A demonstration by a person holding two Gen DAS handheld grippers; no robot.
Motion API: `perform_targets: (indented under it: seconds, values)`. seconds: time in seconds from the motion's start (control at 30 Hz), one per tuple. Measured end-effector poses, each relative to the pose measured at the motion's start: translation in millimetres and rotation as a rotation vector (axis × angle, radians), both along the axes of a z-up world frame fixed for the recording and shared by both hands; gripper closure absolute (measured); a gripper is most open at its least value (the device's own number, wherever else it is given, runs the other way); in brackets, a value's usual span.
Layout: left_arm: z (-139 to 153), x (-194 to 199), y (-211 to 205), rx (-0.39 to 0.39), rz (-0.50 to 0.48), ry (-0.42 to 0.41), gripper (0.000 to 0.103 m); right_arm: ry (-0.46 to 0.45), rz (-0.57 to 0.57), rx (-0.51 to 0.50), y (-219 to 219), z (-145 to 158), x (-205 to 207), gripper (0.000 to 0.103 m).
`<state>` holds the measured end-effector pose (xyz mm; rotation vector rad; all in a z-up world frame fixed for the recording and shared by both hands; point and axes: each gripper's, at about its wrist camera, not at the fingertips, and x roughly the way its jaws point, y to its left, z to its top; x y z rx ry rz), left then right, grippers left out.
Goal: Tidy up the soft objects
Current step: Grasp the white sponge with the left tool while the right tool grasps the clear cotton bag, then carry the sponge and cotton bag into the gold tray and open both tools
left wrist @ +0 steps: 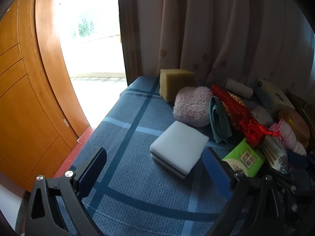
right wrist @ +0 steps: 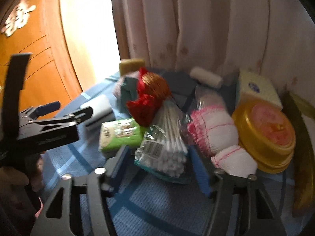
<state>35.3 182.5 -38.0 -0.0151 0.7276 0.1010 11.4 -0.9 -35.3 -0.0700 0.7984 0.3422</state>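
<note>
At the bottom centre of the right wrist view, the right gripper (right wrist: 159, 167) straddles a clear bag of cotton swabs (right wrist: 165, 147) lying on the blue plaid surface (right wrist: 153, 216); its blue fingers (right wrist: 200, 175) stand partly apart on either side of the bag, and the blur leaves it unclear whether they press on it yet. Just beside the bag, a green tissue pack (right wrist: 118, 135) sits to its left and a pink-edged rolled cloth (right wrist: 212, 133) to its right, with a gold round tin (right wrist: 265, 133) at the right edge. Higher in the frame lie a red tasselled pouch (right wrist: 147, 98), a white roll (right wrist: 206, 77) and a yellow sponge (right wrist: 131, 64) against the curtain (right wrist: 196, 29).

In the left wrist view, the left gripper (left wrist: 153, 169) hovers with its fingers wide open and empty, a white foam block (left wrist: 179, 147) lying centre frame between and just beyond them (a pink fluffy cloth (left wrist: 193, 109) and a teal folded cloth (left wrist: 218, 122) lie further up).

The risk, as it looks: the slick, limp bag could slip or sag from a shallow pinch, and the crowded neighbours could be dragged or knocked along with it. The heap's far right is cut off, labels are illegible, and motion blur smears the right view.
</note>
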Motion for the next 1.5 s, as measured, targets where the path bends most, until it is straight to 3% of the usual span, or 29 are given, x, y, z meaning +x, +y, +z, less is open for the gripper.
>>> perform_targets:
  seconds: [0.2,0.27,0.4,0.5,0.57,0.7,0.9,1.03,1.3,1.5]
  values:
    - [1.7,19.7,-8.5,0.042,-0.035,0.026,0.004,0.027,0.006,0.096,-13.5,-1.2,8.3,0.054]
    - [-3.5,28.4,-10.2,0.047,-0.044,0.061,0.014,0.03,0.024,0.14,-18.3,-0.4,5.9,0.056]
    - [-9.0,33.9,-7.0,-0.084,-0.106,0.099,0.023,0.037,0.03,0.246,-30.9,1.1,-3.6,0.059]
    - [-10.0,31.1,-10.0,-0.14,-0.155,0.101,0.05,0.009,0.03,0.302,-37.8,1.9,-16.2,0.059]
    - [-8.9,28.0,-12.7,-0.159,-0.166,0.09,0.056,-0.019,0.032,0.312,-39.6,2.8,-24.9,0.06]
    - [-2.2,19.0,-15.4,-0.169,-0.161,0.038,0.058,-0.098,0.034,0.335,-45.1,14.2,-39.5,0.06]
    - [26.5,-23.7,-15.0,-0.161,-0.086,-0.221,0.058,-0.188,-0.007,0.36,-66.2,32.6,-55.3,0.06]
    - [40.8,-38.7,-30.0,-0.16,-0.092,-0.296,0.058,-0.246,-0.043,0.348,-82.3,43.4,-63.8,0.06]
    - [57.4,-45.8,-71.0,-0.166,-0.168,-0.32,0.058,-0.331,-0.082,0.386,-112.4,64.2,-87.0,0.064]
    - [71.6,-52.8,-104.3,-0.166,-0.228,-0.349,0.058,-0.401,-0.124,0.509,-157.3,87.1,-105.6,0.064]
